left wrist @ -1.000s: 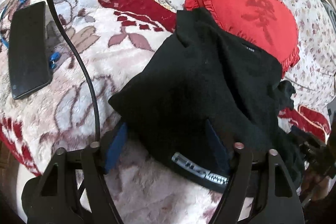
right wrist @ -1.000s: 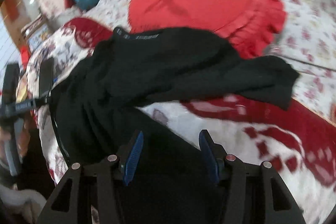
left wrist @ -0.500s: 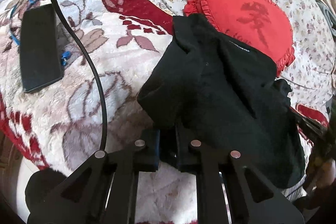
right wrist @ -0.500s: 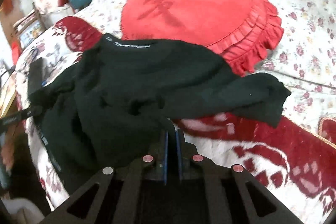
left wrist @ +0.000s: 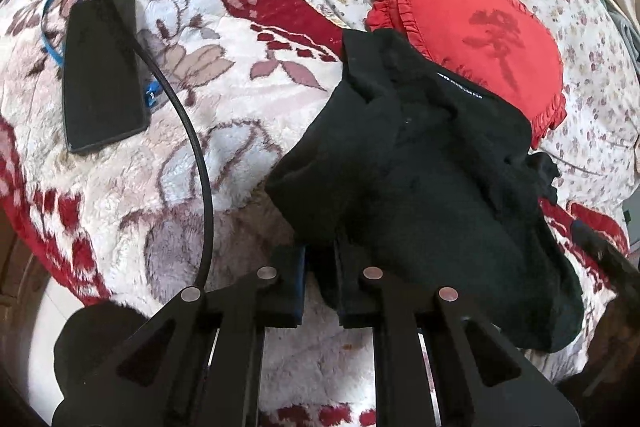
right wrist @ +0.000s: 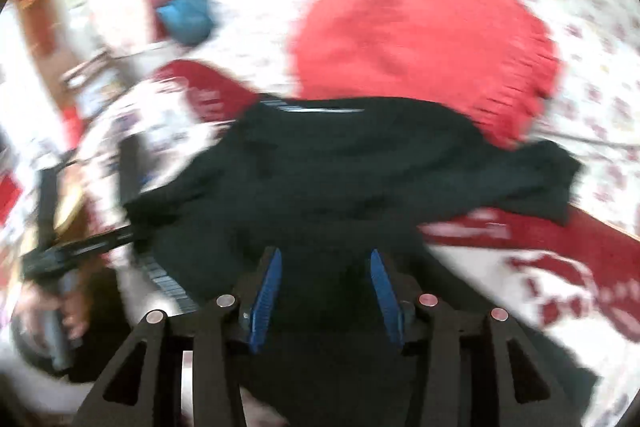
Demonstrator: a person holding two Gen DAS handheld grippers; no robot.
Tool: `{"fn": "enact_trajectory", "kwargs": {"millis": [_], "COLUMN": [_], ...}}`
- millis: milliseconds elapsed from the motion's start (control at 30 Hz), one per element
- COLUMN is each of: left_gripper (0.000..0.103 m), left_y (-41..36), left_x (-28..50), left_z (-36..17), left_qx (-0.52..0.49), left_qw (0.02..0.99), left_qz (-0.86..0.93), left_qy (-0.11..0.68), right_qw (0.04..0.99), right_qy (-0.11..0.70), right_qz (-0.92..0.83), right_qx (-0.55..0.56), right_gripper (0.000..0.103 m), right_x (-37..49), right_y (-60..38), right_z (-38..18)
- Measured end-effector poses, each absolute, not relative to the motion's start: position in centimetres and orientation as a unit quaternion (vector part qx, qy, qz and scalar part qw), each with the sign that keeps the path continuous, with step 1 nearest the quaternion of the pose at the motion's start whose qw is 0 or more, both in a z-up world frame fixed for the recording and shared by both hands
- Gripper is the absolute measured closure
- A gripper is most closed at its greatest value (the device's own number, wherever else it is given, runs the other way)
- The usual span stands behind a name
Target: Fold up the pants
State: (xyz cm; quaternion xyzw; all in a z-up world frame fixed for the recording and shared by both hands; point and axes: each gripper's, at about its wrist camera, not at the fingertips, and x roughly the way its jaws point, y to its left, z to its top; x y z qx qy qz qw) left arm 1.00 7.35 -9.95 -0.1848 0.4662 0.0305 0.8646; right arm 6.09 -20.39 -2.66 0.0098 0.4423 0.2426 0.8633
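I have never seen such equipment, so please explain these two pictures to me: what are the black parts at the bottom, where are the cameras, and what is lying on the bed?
No robot is here: a person holds a two-finger gripper in each hand, and a wide-angle camera on each gripper looks forward along its fingers. So the black parts at the bottom of each picture are the gripper itself.

In the left camera's picture, the left gripper is shut on an edge of the black pants, which are to be folded. In the right camera's picture, blurred by motion, the right gripper is open, with the pants spread in front of it.

The pants lie crumpled on a flowered blanket, partly over a round red cushion. A flat black device, probably a phone, lies farther left, crossed by a black cable.
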Motion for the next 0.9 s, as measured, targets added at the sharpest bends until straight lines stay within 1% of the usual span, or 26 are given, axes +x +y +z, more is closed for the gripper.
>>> {"fn": "enact_trajectory", "kwargs": {"millis": [100,233,267,333,400,533,567,600,667,733,867,900], "left_gripper": [0.093,0.092,0.09,0.085,0.076,0.074,0.065,0.05,0.038,0.038,0.038,0.038], "left_y": [7.6,7.9,8.0,8.3,8.5,9.2,9.2,9.2,9.0,8.4,6.2,5.8], "left_x": [0.5,0.5,0.5,0.4,0.2,0.2,0.3,0.7,1.5,2.9,6.3,6.8], "left_z": [-10.1,-9.9,-9.8,-9.4,-8.8,-6.7,-6.3,-5.7,-5.1,-4.9,-6.4,-6.8], "left_qx": [-0.184,-0.184,-0.189,-0.185,-0.168,-0.141,-0.138,-0.134,-0.14,-0.145,-0.125,-0.119], "left_qw": [0.863,0.861,0.859,0.857,0.859,0.873,0.876,0.879,0.885,0.887,0.881,0.878], "left_qz": [0.031,0.019,0.016,0.019,0.028,0.044,0.043,0.037,0.029,0.014,-0.005,-0.003], "left_qy": [0.469,0.474,0.476,0.481,0.482,0.464,0.461,0.456,0.444,0.439,0.456,0.463], "right_qw": [0.856,0.859,0.862,0.871,0.879,0.885,0.885,0.885,0.879,0.873,0.854,0.849], "right_qy": [0.434,0.436,0.433,0.426,0.419,0.416,0.412,0.411,0.412,0.414,0.416,0.418], "right_qz": [0.279,0.266,0.261,0.242,0.22,0.183,0.176,0.172,0.167,0.164,0.159,0.163], "right_qx": [-0.011,-0.032,-0.027,-0.033,-0.05,-0.102,-0.122,-0.138,-0.172,-0.202,-0.269,-0.278], "right_gripper": [0.058,0.058,0.058,0.054,0.054,0.052,0.051,0.05,0.048,0.048,0.05,0.058], "right_x": [5.3,7.9,9.4,11.4,13.4,18.0,19.2,20.1,21.9,23.1,25.0,25.1], "right_y": [-16.9,-15.0,-15.2,-15.4,-15.4,-15.8,-16.0,-16.0,-16.1,-16.1,-15.5,-15.4], "right_z": [-3.1,-3.3,-3.2,-3.0,-2.6,-2.4,-2.6,-2.8,-3.8,-4.9,-7.9,-8.5]}}
